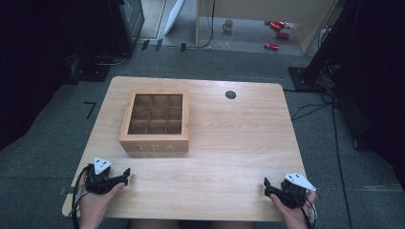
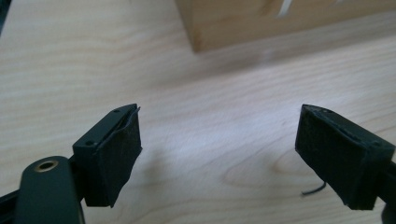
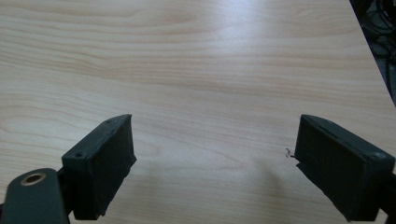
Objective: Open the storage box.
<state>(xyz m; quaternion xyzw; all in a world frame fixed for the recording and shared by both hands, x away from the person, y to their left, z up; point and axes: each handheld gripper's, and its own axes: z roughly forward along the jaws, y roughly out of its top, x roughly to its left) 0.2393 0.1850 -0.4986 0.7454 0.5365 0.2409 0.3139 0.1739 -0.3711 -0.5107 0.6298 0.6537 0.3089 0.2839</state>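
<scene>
We held the left gripper [image 1: 125, 177] and the right gripper [image 1: 267, 186] wide open and empty. The wooden tea box [image 1: 155, 121] sat ahead of the left gripper, well apart. It looked rigid, light, smooth-sided; we judged its walls the best hold.

Tea box [image 1: 155, 122] blocks tabletop [image 1: 239, 138] left-centre, near far edge. Right half and near edge: bare, passable.

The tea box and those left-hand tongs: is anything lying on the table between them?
Nothing. In the high view, bare wooden table separates the tea box from the left tongs; the left gripper view agrees.
</scene>
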